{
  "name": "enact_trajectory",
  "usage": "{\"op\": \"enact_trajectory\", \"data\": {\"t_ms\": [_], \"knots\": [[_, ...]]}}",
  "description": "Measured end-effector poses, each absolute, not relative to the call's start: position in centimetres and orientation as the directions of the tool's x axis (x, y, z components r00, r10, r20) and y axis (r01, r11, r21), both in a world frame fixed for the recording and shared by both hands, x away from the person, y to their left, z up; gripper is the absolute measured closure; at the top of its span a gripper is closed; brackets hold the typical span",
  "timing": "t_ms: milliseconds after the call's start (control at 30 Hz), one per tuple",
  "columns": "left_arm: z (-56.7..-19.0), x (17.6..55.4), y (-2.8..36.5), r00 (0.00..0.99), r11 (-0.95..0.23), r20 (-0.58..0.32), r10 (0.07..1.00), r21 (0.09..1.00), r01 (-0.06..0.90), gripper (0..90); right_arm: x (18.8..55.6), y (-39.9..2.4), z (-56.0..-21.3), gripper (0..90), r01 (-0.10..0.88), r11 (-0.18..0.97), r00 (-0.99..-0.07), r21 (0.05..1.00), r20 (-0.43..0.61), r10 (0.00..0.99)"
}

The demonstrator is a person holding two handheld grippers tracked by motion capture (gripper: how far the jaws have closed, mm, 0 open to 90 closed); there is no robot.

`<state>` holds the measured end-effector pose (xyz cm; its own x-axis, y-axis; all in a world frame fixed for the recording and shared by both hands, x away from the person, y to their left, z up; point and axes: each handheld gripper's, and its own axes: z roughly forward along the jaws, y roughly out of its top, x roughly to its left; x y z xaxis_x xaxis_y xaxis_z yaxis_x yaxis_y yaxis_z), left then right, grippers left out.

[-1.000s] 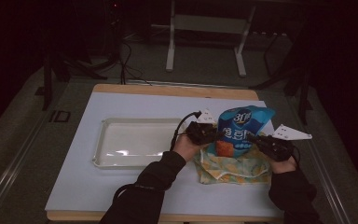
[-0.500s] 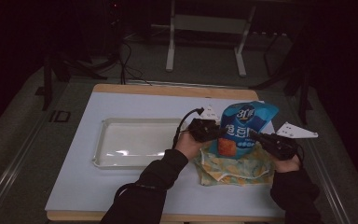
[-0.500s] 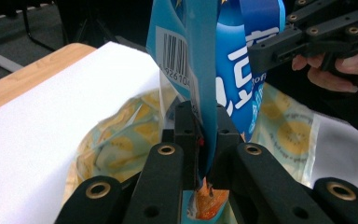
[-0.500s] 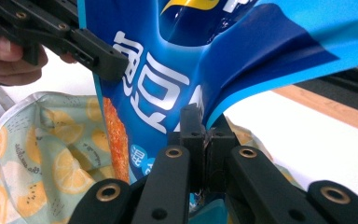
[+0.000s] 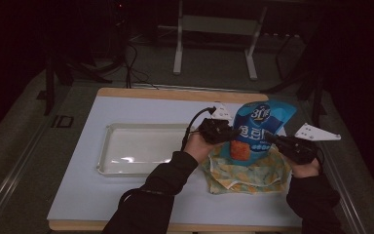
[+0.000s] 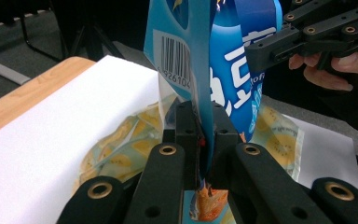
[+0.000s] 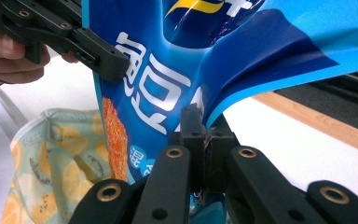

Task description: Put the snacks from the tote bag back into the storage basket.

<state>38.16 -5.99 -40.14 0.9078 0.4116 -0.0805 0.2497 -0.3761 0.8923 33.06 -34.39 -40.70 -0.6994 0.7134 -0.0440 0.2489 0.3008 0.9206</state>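
Observation:
A blue snack bag (image 5: 260,129) with white lettering stands upright, partly inside a fruit-print cloth bag (image 5: 246,171) lying on the table's right side. My left gripper (image 5: 233,132) is shut on the snack bag's left edge; its own view has the film (image 6: 209,70) pinched between the pads by the barcode. On the opposite edge my right gripper (image 5: 269,138) is shut as well, clamping a fold of the bag (image 7: 223,60). Both hands hold the snack bag above the cloth bag's mouth (image 7: 51,154).
A clear rectangular tray (image 5: 141,148) lies to the left of the hands on the white table cover (image 5: 102,200). The wooden table edge (image 5: 175,93) runs along the far side. Beyond it stand a metal frame and cables on the dark floor.
Both grippers have risen a little with the snack bag, drawing it higher out of the cloth bag. The tray has stayed put.

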Motion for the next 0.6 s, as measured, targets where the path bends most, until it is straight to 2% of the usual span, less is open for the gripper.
{"op": "enact_trajectory", "data": {"t_ms": [600], "knots": [[-36.6,39.6,-5.3,0.901,-0.349,-0.074,0.428,0.906,0.241,87.2,34.3,-33.5,-37.0,89.3,0.217,0.3,-0.683,0.929,-0.075,0.727]]}}
